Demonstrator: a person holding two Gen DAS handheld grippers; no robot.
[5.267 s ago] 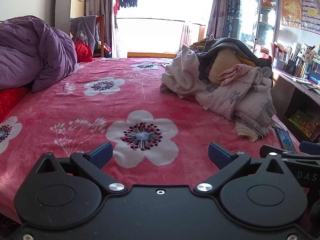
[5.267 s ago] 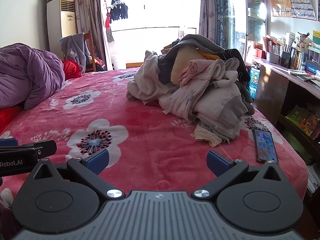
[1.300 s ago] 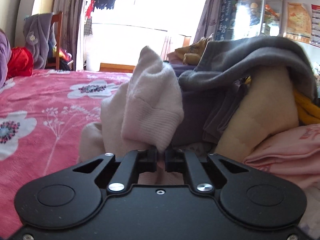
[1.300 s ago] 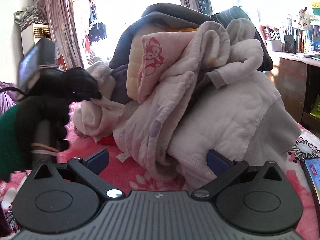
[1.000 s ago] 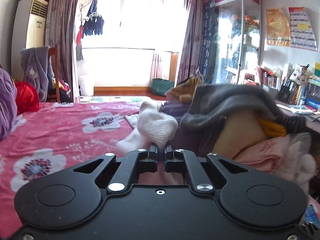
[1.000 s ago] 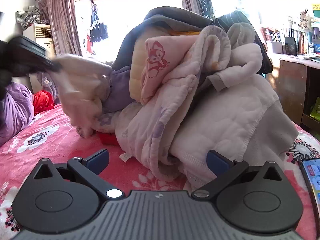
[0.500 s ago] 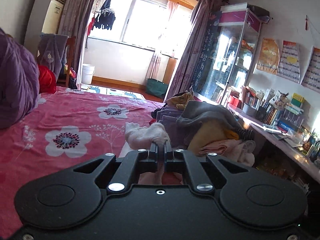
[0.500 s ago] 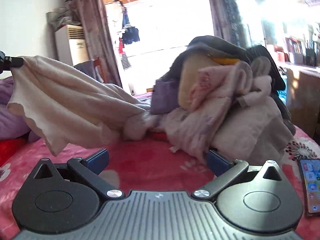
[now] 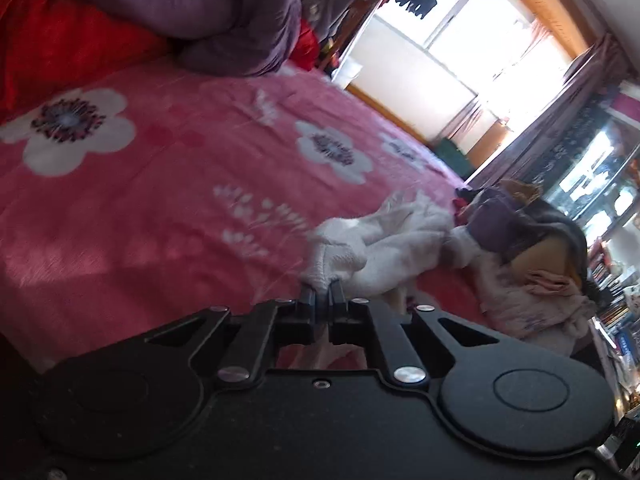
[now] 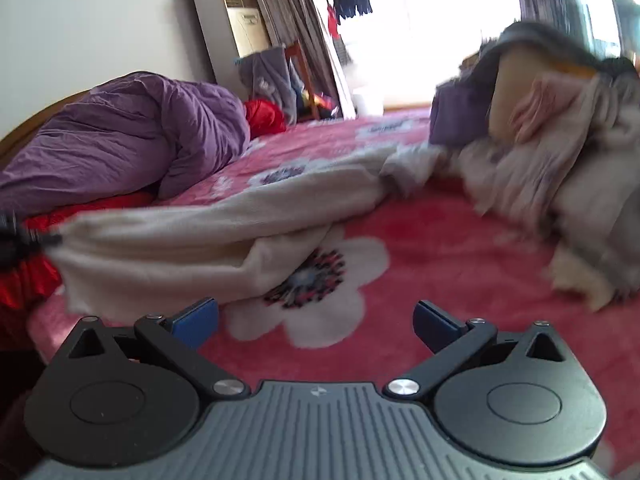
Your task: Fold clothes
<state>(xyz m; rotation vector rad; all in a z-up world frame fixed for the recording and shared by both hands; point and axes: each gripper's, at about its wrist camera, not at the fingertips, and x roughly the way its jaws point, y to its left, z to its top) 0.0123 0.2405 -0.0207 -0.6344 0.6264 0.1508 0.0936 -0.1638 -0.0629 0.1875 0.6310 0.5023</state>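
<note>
My left gripper (image 9: 323, 292) has its jaws clamped on the ribbed edge of one cream garment (image 9: 384, 248), which trails across the pink bed (image 9: 168, 184) toward the pile (image 9: 532, 264) at the bed's far right side. The left view is tilted and partly blurred.

In the right view the same garment (image 10: 224, 236) lies stretched in a long band from the bed's left edge, where the black tip of my left gripper (image 10: 24, 238) pinches it, across to the pile (image 10: 560, 152); its far end touches the pile's foot. One fold droops over a white flower on the bedspread. My right gripper (image 10: 316, 320) hovers over the bed's near edge, jaws spread wide and empty, its two blue pads (image 10: 196, 318) just clear of the garment's near hem.

One pile is in view: grey, yellow, purple and pale pink pieces heaped together, too blurred for me to count them singly. One purple duvet (image 10: 132, 136) is bunched at the bed's left side, with one red pillow (image 10: 264, 116) behind it. One white air conditioner (image 10: 240, 36) stands against the far wall, and one chair (image 10: 276, 76) draped with grey cloth sits beside the window (image 9: 448, 52).
</note>
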